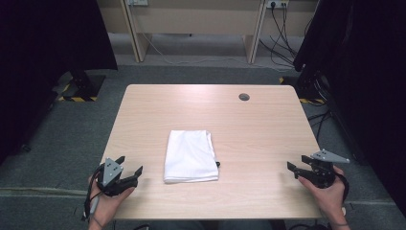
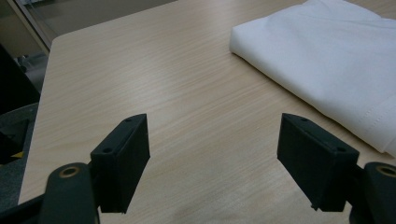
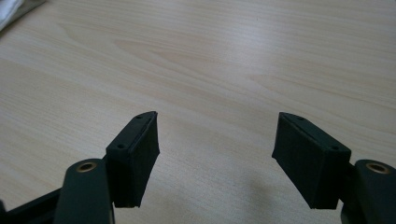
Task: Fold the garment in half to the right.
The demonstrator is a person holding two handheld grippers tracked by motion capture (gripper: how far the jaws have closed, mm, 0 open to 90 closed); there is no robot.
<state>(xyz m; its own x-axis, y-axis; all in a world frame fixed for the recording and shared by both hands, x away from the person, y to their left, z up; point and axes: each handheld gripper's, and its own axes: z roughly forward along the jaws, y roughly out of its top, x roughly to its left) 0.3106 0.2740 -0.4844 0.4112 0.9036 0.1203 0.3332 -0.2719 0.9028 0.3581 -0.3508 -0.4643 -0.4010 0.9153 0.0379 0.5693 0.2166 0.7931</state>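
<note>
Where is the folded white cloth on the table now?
In the high view, the folded white cloth lies near the middle of the light wooden table, toward its near edge, closer to the left gripper.

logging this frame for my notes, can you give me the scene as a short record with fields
surface: light wooden table
main item: folded white cloth, lying flat near the table's middle
left gripper: open, nothing between its fingers, just left of the cloth and apart from it
right gripper: open, nothing between its fingers, near the table's right edge
other: round cable hole at the far side
</note>
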